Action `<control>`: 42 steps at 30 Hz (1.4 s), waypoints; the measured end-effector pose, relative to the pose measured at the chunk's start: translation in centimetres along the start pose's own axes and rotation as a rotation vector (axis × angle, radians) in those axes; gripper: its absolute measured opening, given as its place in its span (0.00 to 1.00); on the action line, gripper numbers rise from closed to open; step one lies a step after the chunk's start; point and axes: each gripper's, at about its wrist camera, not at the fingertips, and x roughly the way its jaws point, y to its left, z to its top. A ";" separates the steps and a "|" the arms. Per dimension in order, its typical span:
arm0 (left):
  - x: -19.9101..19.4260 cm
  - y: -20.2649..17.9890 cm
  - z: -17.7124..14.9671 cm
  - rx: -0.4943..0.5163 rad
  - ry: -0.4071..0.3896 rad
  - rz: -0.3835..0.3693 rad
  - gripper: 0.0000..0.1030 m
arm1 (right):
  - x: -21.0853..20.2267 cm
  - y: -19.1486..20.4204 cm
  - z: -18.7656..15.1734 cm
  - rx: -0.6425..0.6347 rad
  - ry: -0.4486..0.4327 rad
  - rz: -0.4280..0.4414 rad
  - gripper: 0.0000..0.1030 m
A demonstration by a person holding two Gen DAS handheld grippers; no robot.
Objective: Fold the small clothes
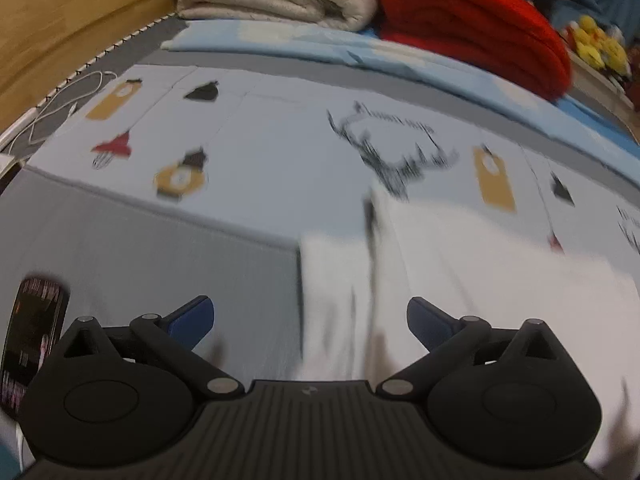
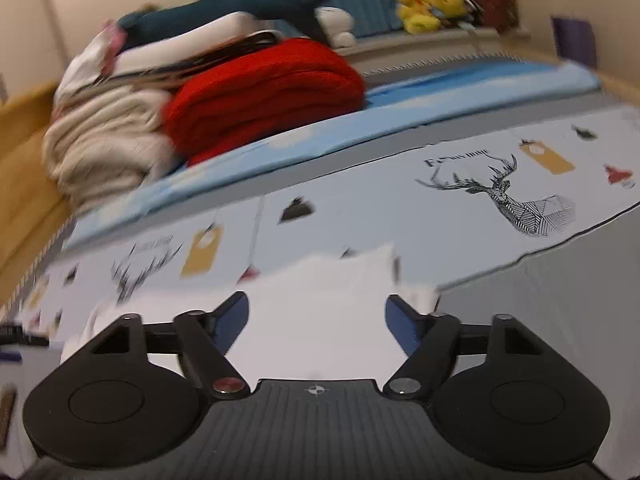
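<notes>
- Left gripper (image 1: pixel 310 322): fingers (image 1: pixel 192 320) standing wide apart, gripping nothing.
- Right gripper (image 2: pixel 317 320): fingers (image 2: pixel 234 316) apart, likewise empty.
- White garment (image 2: pixel 320 300): lying on the bed (image 1: pixel 160 248), below both grippers.
- Step, judged: between folds; next calling for re-gripping an edge.
- Containers: none showing.

Left gripper (image 1: pixel 310 320): jaws spread wide, blue pads well apart, nothing clamped between them; the unit is pitched steeply downward. Right gripper (image 2: pixel 317 318): jaws also spread apart, pads gripping nothing; the unit is pitched downward at a shallower angle than the left gripper.
</notes>
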 end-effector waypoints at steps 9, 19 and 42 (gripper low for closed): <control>-1.9 -1.8 -7.2 0.140 0.040 -0.044 1.00 | -2.7 4.8 -4.3 0.027 0.094 -0.033 0.82; 0.1 -1.3 -7.7 0.205 0.086 -0.038 1.00 | -1.8 8.2 -5.8 -0.048 0.131 -0.060 0.82; 0.5 -1.3 -7.7 0.201 0.104 -0.045 1.00 | -0.9 7.3 -6.9 -0.005 0.153 -0.107 0.82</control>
